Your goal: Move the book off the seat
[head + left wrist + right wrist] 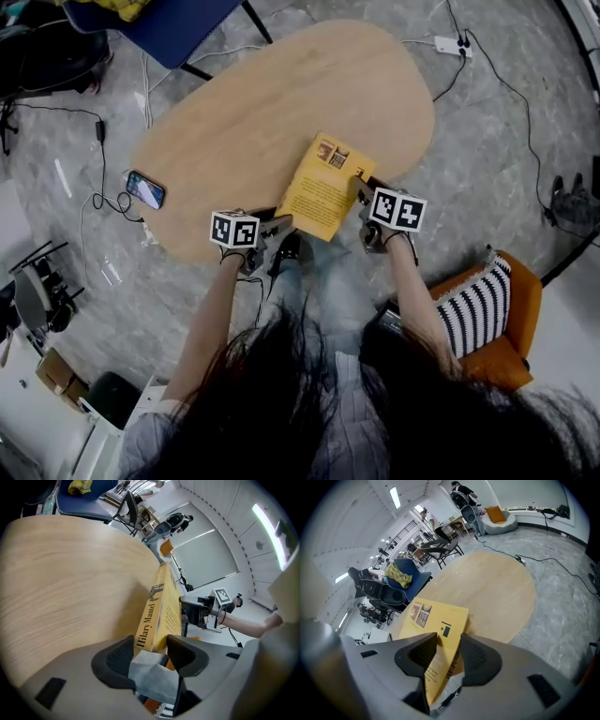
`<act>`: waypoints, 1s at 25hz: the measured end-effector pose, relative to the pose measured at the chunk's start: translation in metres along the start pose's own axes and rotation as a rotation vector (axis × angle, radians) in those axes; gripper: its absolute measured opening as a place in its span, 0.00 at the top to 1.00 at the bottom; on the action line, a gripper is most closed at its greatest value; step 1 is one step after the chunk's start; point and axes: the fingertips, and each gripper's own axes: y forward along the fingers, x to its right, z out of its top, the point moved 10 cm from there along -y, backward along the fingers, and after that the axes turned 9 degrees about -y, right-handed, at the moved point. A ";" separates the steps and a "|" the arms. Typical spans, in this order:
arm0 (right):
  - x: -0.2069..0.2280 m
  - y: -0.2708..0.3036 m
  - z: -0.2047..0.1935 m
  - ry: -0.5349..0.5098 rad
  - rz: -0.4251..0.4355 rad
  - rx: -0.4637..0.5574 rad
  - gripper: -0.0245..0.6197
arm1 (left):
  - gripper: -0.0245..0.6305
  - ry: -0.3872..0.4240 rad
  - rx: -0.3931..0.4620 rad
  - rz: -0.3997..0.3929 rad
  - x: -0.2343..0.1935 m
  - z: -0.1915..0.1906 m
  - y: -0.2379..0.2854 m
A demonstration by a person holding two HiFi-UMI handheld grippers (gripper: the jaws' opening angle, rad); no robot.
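A yellow paperback book (323, 192) hangs over the near edge of the oval wooden table (281, 94), gripped from both sides. My left gripper (281, 225) is shut on its lower left corner; in the left gripper view the spine (161, 606) runs up from between the pads of that gripper (150, 644). My right gripper (364, 197) is shut on the book's right edge; in the right gripper view the back cover (436, 618) stands between the pads of that gripper (447, 641). The orange seat (520, 309) with a striped cushion sits at the lower right, behind my right arm.
A phone (145, 189) lies at the table's left edge with a cable trailing off it. A blue chair (178, 28) stands beyond the table's far left. A power strip (450, 44) and cables lie on the grey floor at the far right.
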 end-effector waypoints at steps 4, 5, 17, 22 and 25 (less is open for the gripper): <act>0.009 0.023 -0.006 -0.003 -0.013 -0.018 0.71 | 0.61 -0.003 -0.025 0.044 -0.018 -0.001 0.018; 0.010 0.029 -0.007 -0.003 -0.016 -0.021 0.71 | 0.61 -0.004 -0.027 0.053 -0.022 0.000 0.021; 0.002 0.055 -0.016 -0.103 -0.188 0.023 0.69 | 0.60 -0.068 0.021 -0.014 -0.045 -0.004 0.029; 0.003 0.032 -0.015 -0.156 -0.250 0.069 0.61 | 0.53 0.026 0.040 0.108 -0.028 -0.011 0.028; -0.003 0.019 -0.007 -0.151 -0.255 0.114 0.60 | 0.53 0.047 0.062 0.120 -0.026 -0.010 0.015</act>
